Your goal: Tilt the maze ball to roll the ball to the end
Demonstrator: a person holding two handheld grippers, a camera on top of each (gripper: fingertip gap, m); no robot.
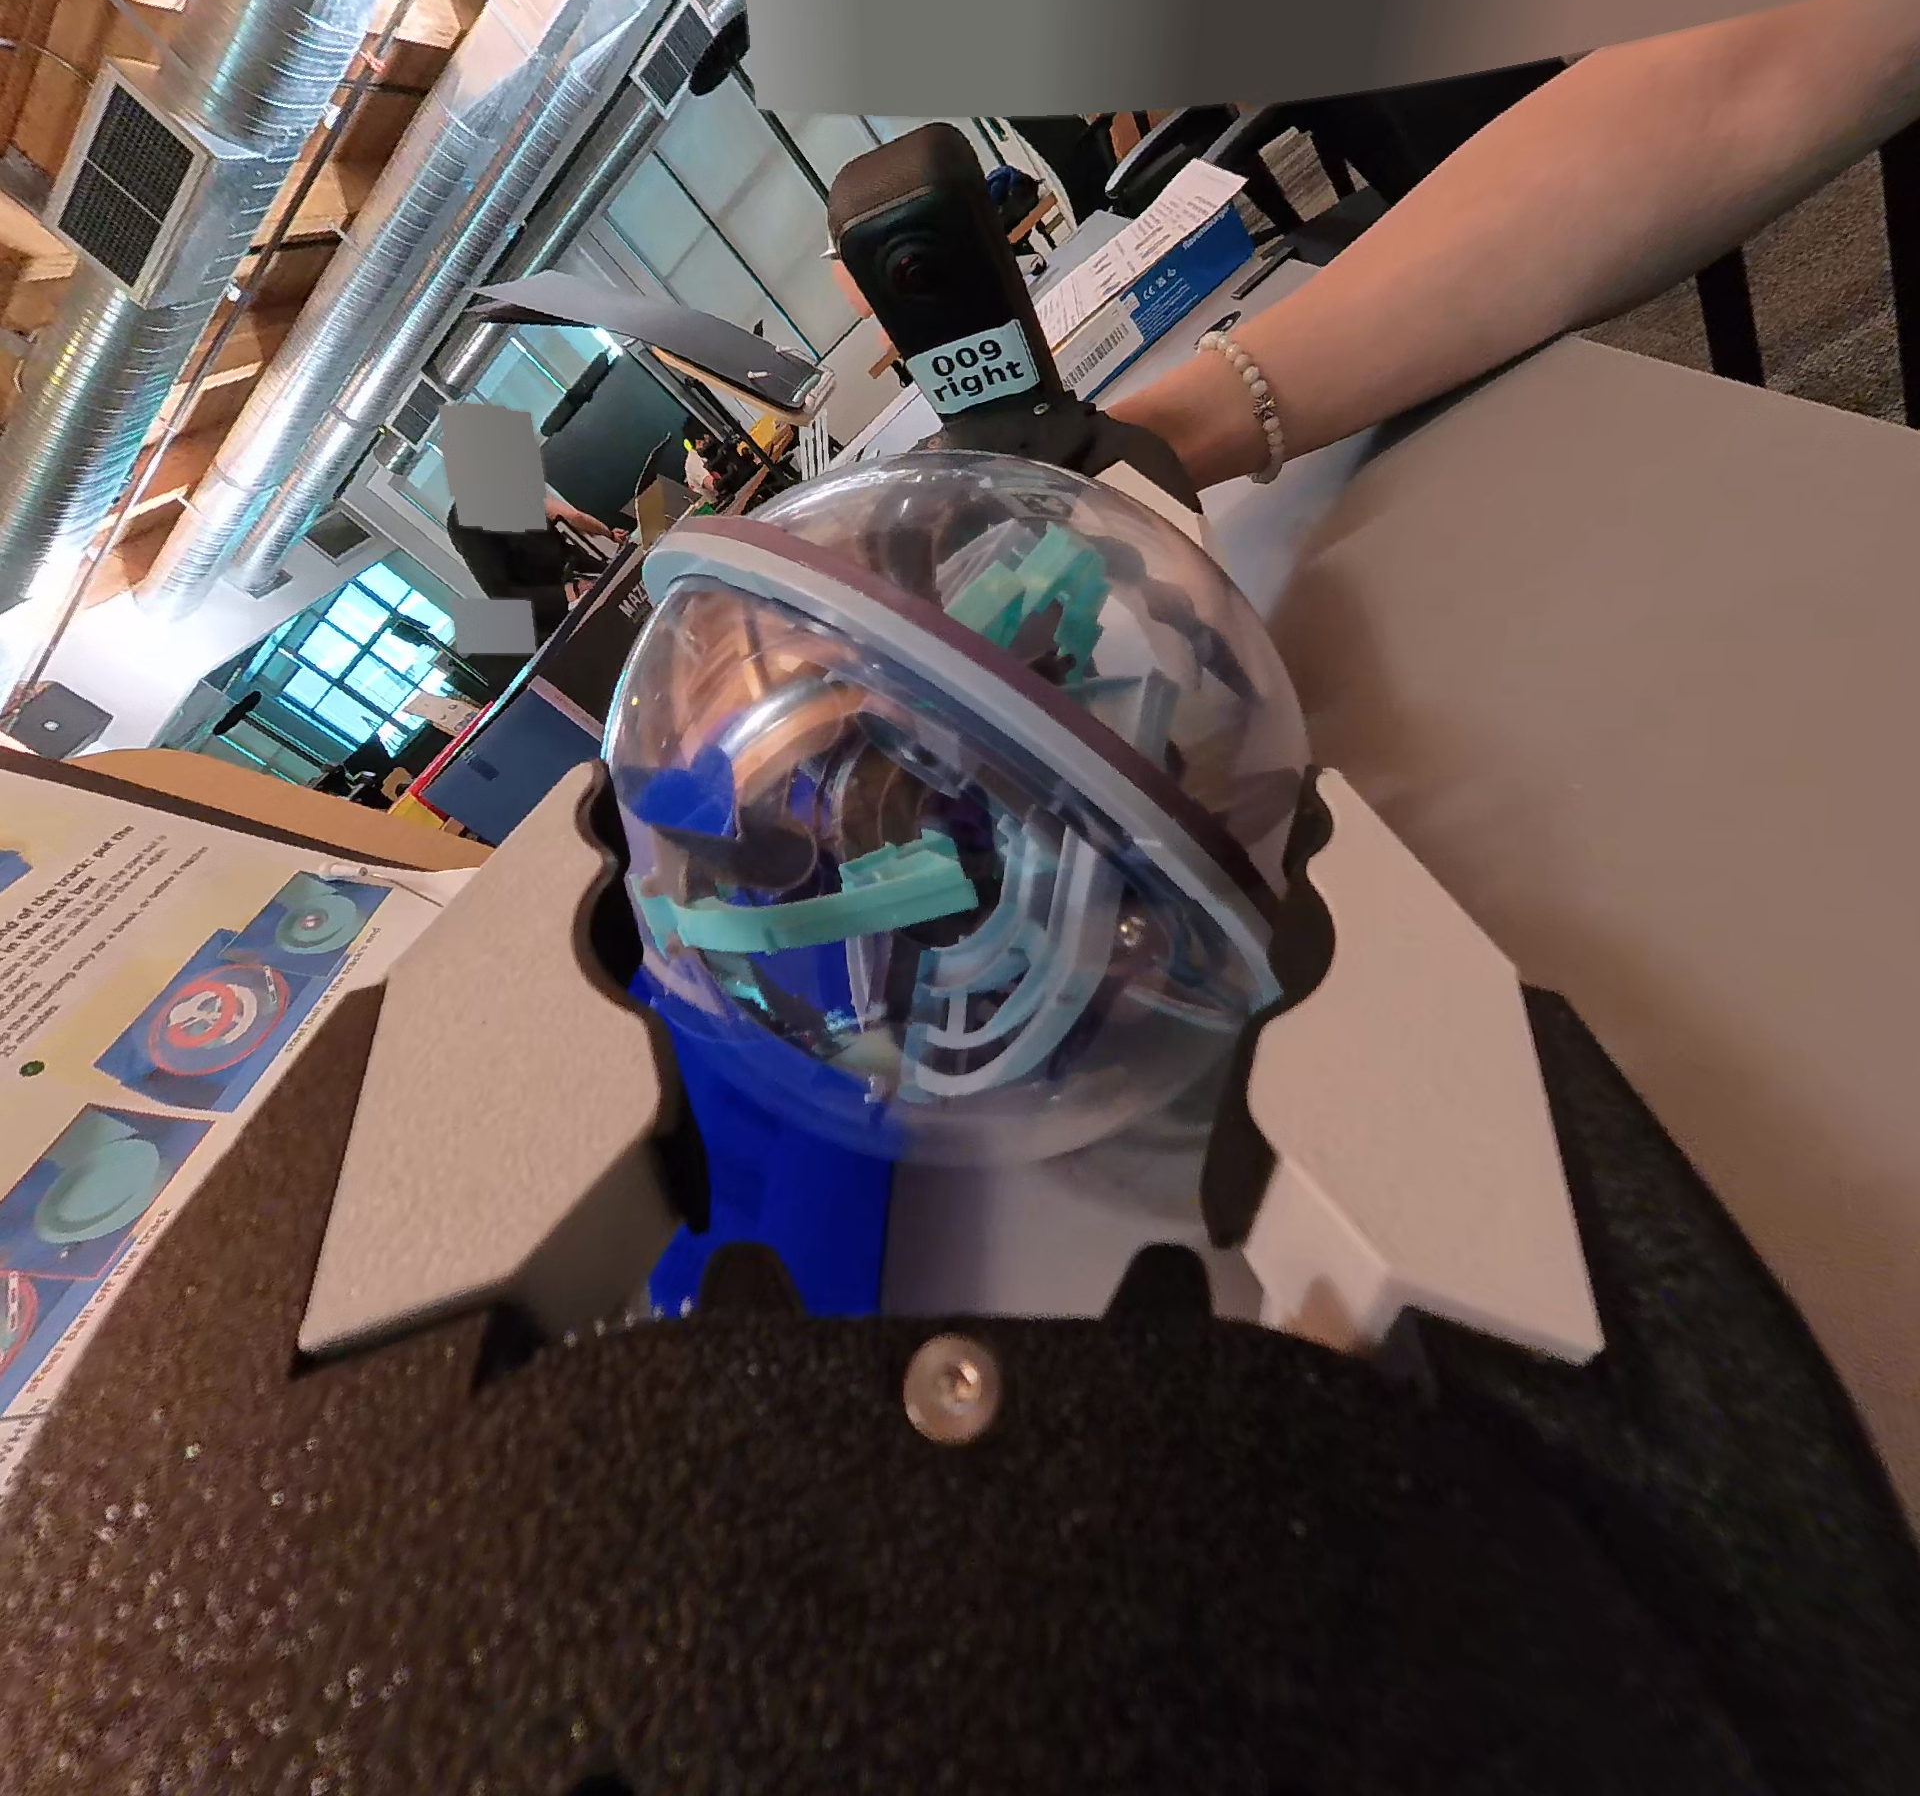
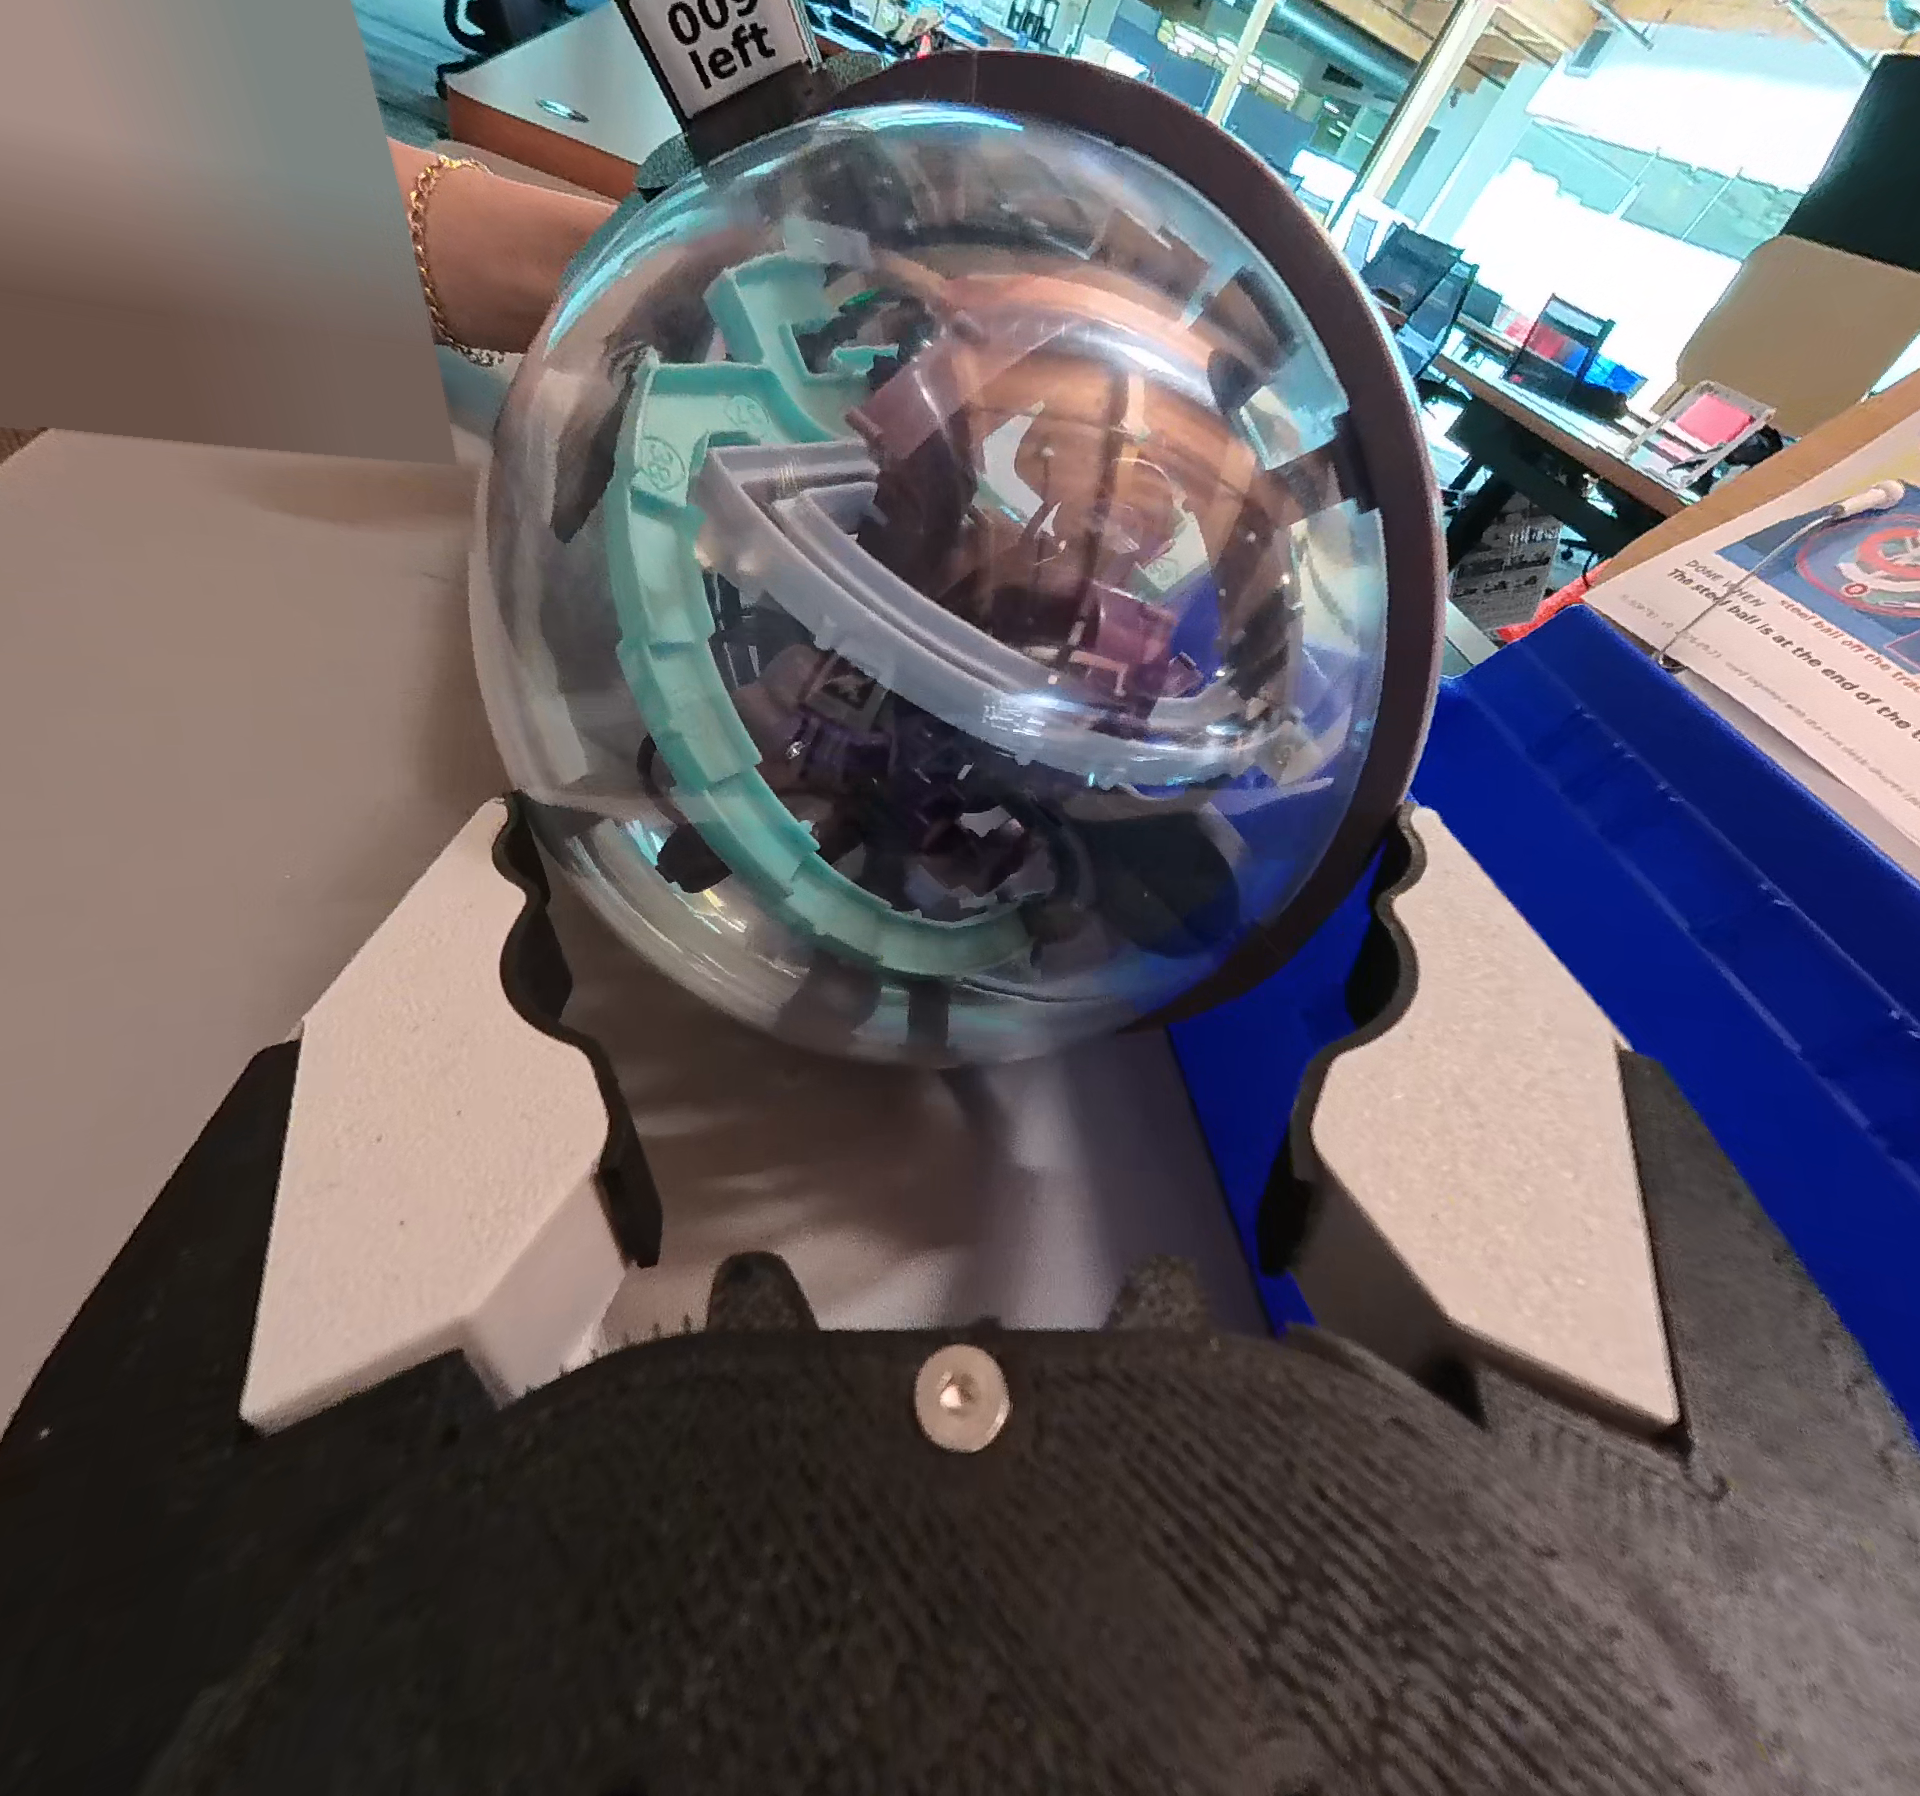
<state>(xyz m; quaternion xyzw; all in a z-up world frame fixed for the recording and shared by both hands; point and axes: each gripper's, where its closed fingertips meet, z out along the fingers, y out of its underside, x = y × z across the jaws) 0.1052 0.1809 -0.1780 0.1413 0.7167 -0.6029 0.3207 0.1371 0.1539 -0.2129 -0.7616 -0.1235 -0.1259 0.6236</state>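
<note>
The maze ball (image 1: pixel 935 790) is a clear plastic sphere with teal, grey and purple tracks inside and a dark band around its middle. My left gripper (image 1: pixel 945 873) is shut on it, one finger pressed to each side. In the right wrist view the maze ball (image 2: pixel 935 551) fills the middle, and my right gripper (image 2: pixel 956 873) is shut on it from the opposite side. Each gripper's camera mount shows behind the ball in the other's view: the right one (image 1: pixel 935 292) and the left one (image 2: pixel 717 11). The ball is tilted, above the table. I cannot pick out the small steel ball for certain.
A blue bin (image 2: pixel 1662 915) sits under and beside the ball, also in the left wrist view (image 1: pixel 769 1175). A printed instruction sheet (image 1: pixel 156 1019) lies beside it (image 2: pixel 1787 645). The grey table (image 1: pixel 1558 707) lies around. The person's forearms (image 1: pixel 1455 292) reach in behind each gripper.
</note>
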